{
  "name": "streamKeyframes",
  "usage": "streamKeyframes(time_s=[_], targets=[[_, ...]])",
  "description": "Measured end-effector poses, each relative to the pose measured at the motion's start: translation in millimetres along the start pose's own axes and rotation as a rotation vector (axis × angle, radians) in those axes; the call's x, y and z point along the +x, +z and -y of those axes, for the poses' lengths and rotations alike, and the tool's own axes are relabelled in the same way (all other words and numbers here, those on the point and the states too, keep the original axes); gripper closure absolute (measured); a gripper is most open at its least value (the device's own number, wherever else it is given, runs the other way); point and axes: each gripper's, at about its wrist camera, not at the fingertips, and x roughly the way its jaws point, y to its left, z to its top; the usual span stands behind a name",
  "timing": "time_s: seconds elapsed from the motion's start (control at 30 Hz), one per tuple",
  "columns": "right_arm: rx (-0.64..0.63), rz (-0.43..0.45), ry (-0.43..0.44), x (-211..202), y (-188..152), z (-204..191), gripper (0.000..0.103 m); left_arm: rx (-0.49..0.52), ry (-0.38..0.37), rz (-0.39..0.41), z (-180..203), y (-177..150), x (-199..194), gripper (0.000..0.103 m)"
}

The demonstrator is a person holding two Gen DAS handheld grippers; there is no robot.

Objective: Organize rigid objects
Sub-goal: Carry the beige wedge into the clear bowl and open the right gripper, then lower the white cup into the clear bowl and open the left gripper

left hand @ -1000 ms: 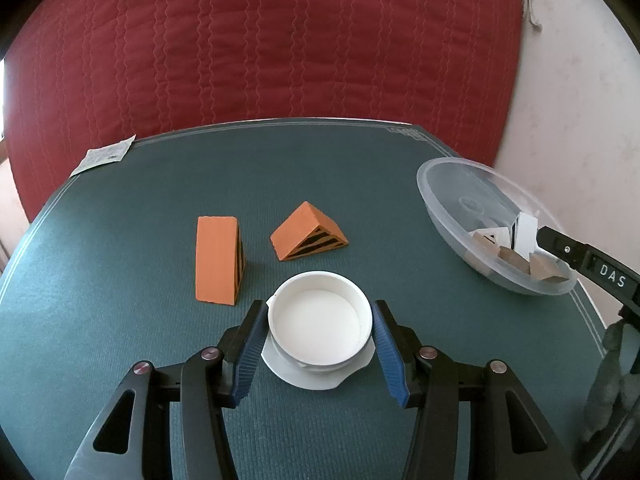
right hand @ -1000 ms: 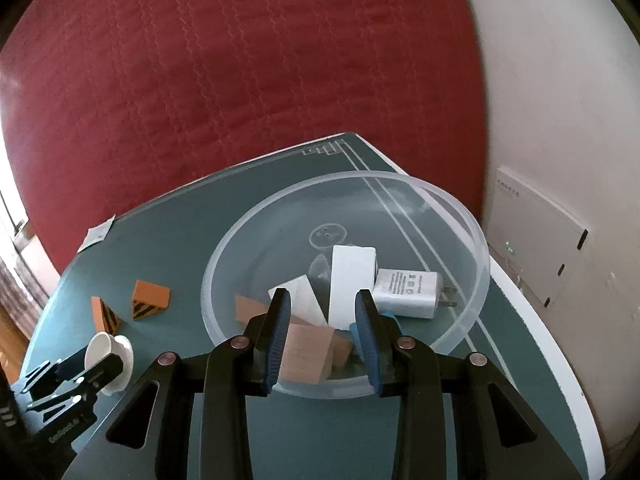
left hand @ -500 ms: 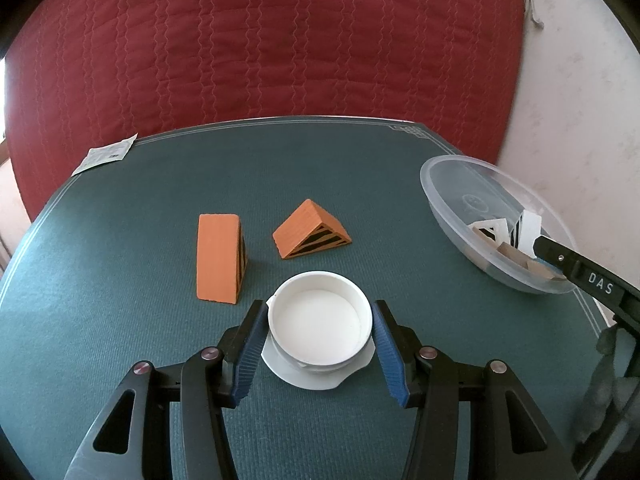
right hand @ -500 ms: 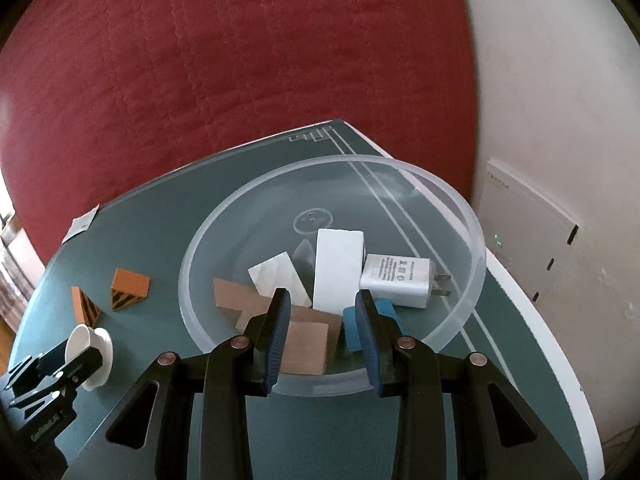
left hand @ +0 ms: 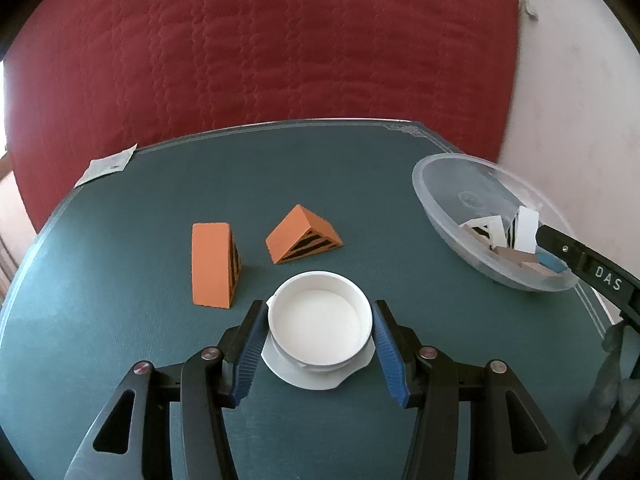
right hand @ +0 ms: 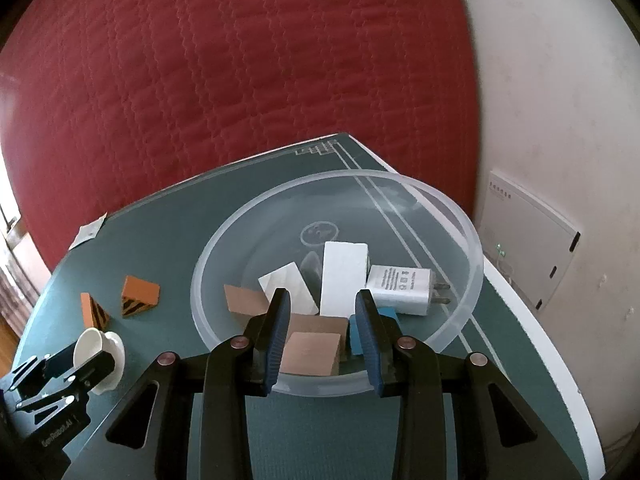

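On the green table (left hand: 120, 320), my left gripper (left hand: 319, 344) grips the white cup (left hand: 319, 322) on its saucer (left hand: 316, 376); two orange wedges (left hand: 212, 264) stand just beyond. My right gripper (right hand: 322, 336) hangs over the near rim of the clear bowl (right hand: 460, 224), jaws narrowed and holding nothing; blocks and a charger (right hand: 400, 290) lie inside.

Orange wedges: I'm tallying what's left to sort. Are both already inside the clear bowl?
No. Both orange wedges lie on the green table, apart from the clear bowl.

table (left hand: 120, 320): green | wedges (left hand: 212, 264) | cup (left hand: 320, 320) | bowl (right hand: 460, 216) | paper (left hand: 106, 164)
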Motion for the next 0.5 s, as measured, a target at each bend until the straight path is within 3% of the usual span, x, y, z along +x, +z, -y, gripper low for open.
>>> streamKeyframes(time_s=[0.5], targets=[[0.022,0.013,-0.014,-18,1,23,0.066,0.06,-0.041,0.023,34,25,-5,0.048]])
